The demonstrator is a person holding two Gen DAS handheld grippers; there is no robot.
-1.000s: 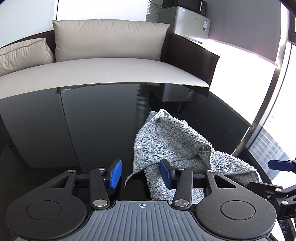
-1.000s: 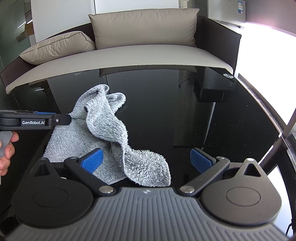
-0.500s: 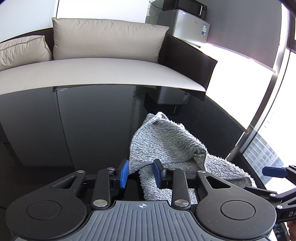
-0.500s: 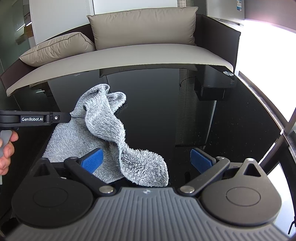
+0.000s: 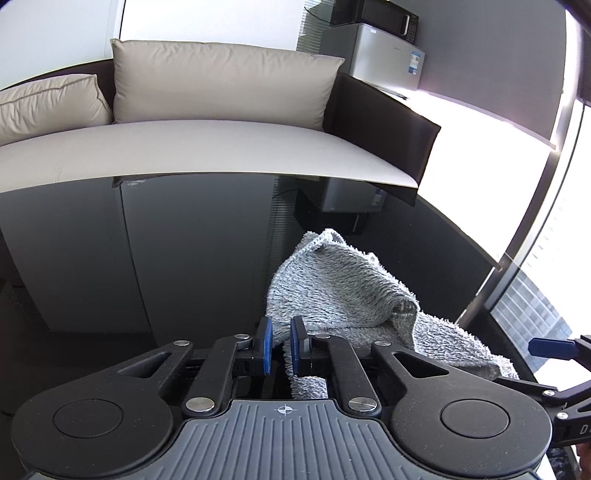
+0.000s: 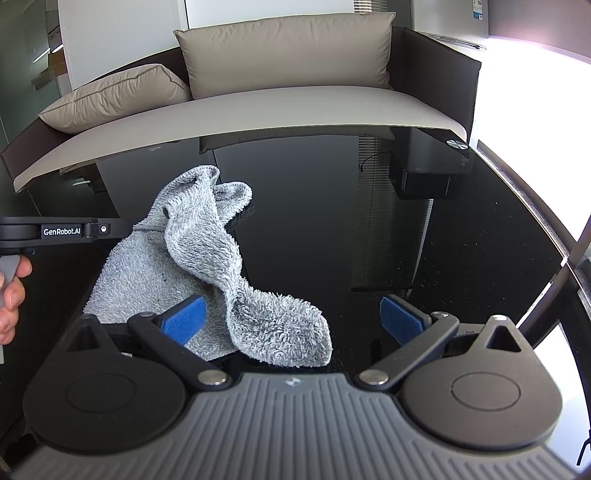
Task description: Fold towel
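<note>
Behind the glossy black table [image 6: 424, 229] runs a sofa [image 6: 295, 103] with beige cushions, and on the dark glass lies a crumpled grey towel [image 6: 207, 258], bunched into a twisted ridge. Left gripper [image 5: 281, 345] has its blue pads [image 5: 264, 345] drawn nearly together on a towel edge that runs between them. Right gripper [image 6: 295, 319] stands wide open with nothing held, the towel's loose end lying between its fingers, nearer the left pad [image 6: 184, 321].

Office lounge or break corner

A cushioned sofa [image 5: 221, 147] with beige pillows [image 6: 288, 51] sits behind a glossy black surface [image 5: 166, 258]; a small fridge [image 5: 384, 59] carries a microwave [image 5: 380, 16] beside bright windows.
</note>
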